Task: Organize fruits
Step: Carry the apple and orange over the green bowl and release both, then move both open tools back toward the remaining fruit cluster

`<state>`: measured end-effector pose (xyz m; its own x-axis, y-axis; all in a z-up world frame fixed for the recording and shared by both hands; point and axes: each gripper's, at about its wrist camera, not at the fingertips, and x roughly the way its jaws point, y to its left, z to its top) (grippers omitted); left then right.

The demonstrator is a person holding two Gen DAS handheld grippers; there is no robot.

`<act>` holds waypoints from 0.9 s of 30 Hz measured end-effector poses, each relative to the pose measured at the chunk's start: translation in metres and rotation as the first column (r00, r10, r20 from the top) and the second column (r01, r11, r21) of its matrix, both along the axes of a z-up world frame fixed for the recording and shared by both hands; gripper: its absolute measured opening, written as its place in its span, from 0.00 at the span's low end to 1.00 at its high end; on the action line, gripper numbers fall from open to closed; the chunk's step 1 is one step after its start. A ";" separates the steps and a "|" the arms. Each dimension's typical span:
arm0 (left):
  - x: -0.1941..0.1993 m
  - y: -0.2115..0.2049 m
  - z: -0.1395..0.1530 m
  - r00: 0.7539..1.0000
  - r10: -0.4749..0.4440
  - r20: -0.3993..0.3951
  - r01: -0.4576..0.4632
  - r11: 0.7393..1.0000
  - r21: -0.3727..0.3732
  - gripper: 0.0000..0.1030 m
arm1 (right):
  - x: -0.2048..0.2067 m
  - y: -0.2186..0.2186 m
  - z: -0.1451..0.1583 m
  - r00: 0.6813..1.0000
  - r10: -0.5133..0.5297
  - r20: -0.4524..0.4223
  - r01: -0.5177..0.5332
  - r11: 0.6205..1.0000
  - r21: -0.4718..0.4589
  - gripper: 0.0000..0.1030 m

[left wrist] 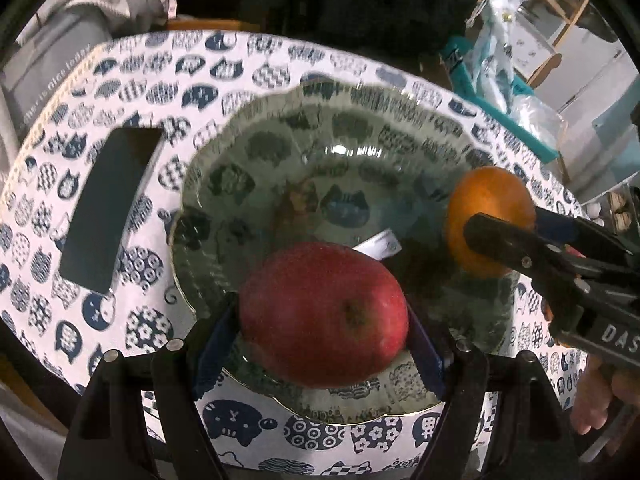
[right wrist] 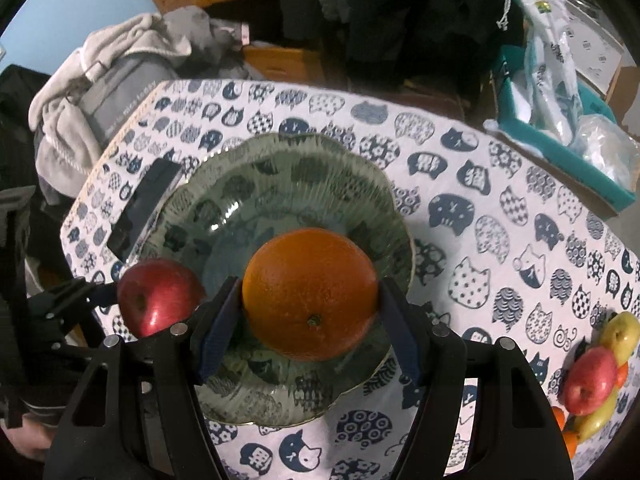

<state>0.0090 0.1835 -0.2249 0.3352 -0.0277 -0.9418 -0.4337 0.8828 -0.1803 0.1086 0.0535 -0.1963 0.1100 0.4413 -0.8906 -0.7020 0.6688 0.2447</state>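
My left gripper (left wrist: 324, 320) is shut on a red apple (left wrist: 324, 314) and holds it over the near rim of a green glass bowl (left wrist: 248, 152). My right gripper (right wrist: 310, 304) is shut on an orange (right wrist: 310, 294) and holds it over the same bowl (right wrist: 280, 176). In the left wrist view the orange (left wrist: 486, 196) and the right gripper (left wrist: 500, 236) come in from the right over the bowl's rim. In the right wrist view the apple (right wrist: 158, 296) and the left gripper (right wrist: 116, 294) hang at the bowl's left edge. The bowl holds no fruit.
The table wears a white cloth with blue cat prints (right wrist: 500, 220). A black phone (left wrist: 108, 208) lies left of the bowl. A pile of apples and other fruit (right wrist: 596, 372) lies at the table's right edge. A teal box with plastic bags (right wrist: 560, 120) stands beyond the table.
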 end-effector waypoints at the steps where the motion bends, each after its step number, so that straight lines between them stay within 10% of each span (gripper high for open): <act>1: -0.001 0.000 0.000 1.000 -0.001 0.011 0.001 1.000 0.000 0.71 | -0.001 0.001 -0.002 1.000 0.004 -0.002 -0.004 1.000 -0.004 0.67; 27: 0.000 -0.019 0.033 0.996 -0.041 0.073 0.038 0.999 0.034 0.75 | 0.008 -0.020 0.024 0.995 -0.090 0.033 0.088 0.995 0.052 0.77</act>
